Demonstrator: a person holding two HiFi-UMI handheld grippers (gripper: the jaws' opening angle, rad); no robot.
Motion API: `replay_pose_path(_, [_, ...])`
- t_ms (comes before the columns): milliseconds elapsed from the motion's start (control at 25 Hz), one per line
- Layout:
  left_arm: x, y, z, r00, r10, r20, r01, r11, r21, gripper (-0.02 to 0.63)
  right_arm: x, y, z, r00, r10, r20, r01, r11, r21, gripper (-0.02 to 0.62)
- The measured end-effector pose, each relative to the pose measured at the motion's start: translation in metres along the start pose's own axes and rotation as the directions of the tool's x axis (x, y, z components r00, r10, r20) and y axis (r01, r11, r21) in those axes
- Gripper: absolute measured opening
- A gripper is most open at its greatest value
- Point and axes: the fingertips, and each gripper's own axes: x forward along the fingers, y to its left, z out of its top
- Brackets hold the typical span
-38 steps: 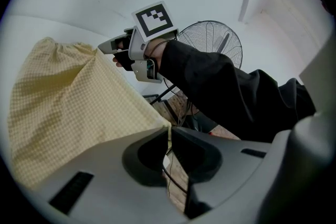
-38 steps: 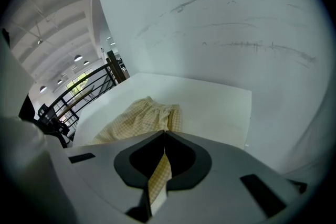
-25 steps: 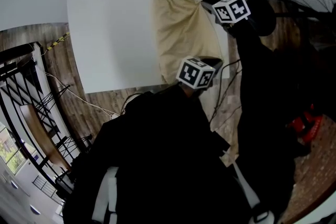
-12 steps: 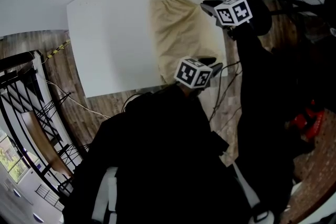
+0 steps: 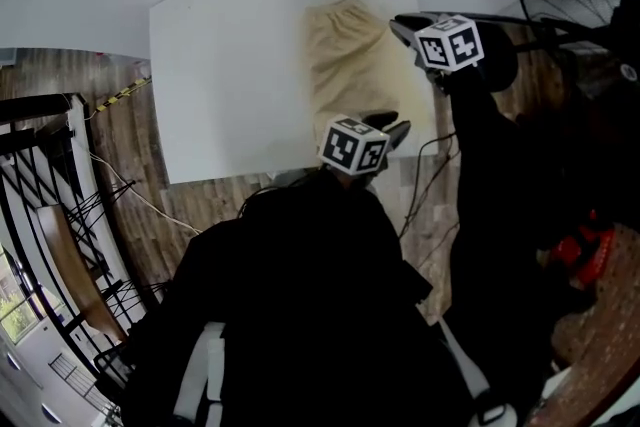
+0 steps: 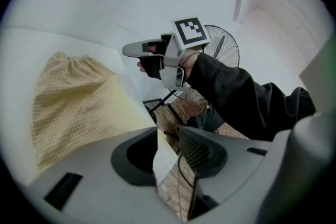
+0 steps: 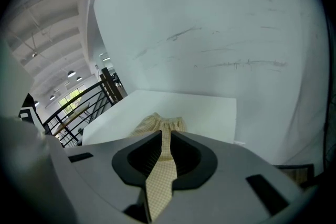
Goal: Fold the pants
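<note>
left gripper point(image 6: 168, 152) jaws just been opening, now wide apart, nothing between them, right gripper point(image 7: 164, 159) jaws pinched on a strip of the pale yellow pants point(image 5: 350, 65), pants lying along right side of white table point(image 5: 230, 55)

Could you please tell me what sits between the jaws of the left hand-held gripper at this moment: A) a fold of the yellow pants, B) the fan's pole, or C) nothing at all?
C: the left hand-held gripper has just been opening its jaws. Its own view shows only the table edge and the floor through the gap, with the pants lying beyond the jaws.
</note>
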Motion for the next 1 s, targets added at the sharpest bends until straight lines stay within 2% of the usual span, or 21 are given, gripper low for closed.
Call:
replay_pose_path(200, [-0.027, 0.018, 0.014, 0.995, 0.058, 0.077, -0.057, 0.998, -0.014, 0.115, -0.006, 0.014, 0.006, 1.000, -0.010, 0.023, 0.010, 1.000, 0.010, 0.035])
replay_pose_path(600, [-0.073, 0.056, 0.055, 0.970, 0.145, 0.193, -0.137, 0.989, -0.051, 0.115, -0.007, 0.022, 0.031, 0.999, -0.040, 0.022, 0.042, 0.998, -0.049, 0.035])
replay_pose_path(1000, [-0.106, 0.107, 0.095, 0.918, 0.283, 0.277, -0.264, 0.959, -0.106, 0.115, 0.008, 0.013, 0.037, 0.999, -0.043, -0.010, 0.042, 0.996, -0.084, 0.038])
